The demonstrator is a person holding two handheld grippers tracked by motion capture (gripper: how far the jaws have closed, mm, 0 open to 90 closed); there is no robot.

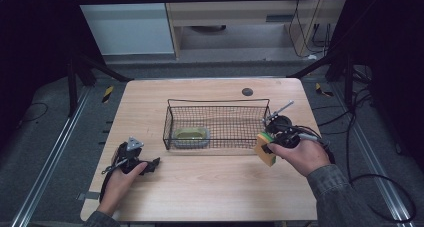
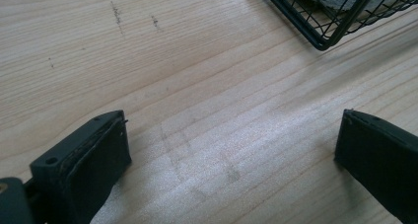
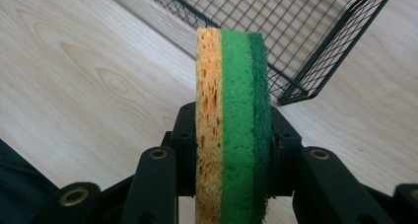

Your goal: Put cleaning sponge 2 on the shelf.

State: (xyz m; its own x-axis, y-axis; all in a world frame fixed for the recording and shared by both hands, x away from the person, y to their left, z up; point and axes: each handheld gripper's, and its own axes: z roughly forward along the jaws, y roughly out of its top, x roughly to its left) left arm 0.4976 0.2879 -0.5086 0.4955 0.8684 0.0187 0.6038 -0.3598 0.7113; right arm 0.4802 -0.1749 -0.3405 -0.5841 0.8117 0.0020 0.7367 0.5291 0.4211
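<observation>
The sponge (image 3: 231,130) is a flat block built in three layers: a pale orange, porous layer with open pits, a bright green foam layer in the middle, and a thin dark green scouring layer on the far side. In the right gripper view it stands on edge, its narrow side facing the camera, and the right tool (image 3: 231,150) pinches it across its flat faces, one black jaw pressed on the orange side and the other on the dark green side. The foam looks slightly squeezed where the jaws bite.

In the high view the sponge (image 1: 265,148) sits at the tip of the right tool (image 1: 272,143), held above the table (image 1: 210,187) just beside the right end of the wire basket (image 1: 216,123), outside its mesh wall. The basket is black, rectangular and open-topped, and a shallow greenish dish (image 1: 190,135) lies in its left part.

The left tool (image 1: 152,164) rests low over the table near the front left edge, well apart from the sponge. In the left gripper view its jaws stand spread wide over bare wood, with a corner of the basket (image 2: 320,31) ahead of them.
</observation>
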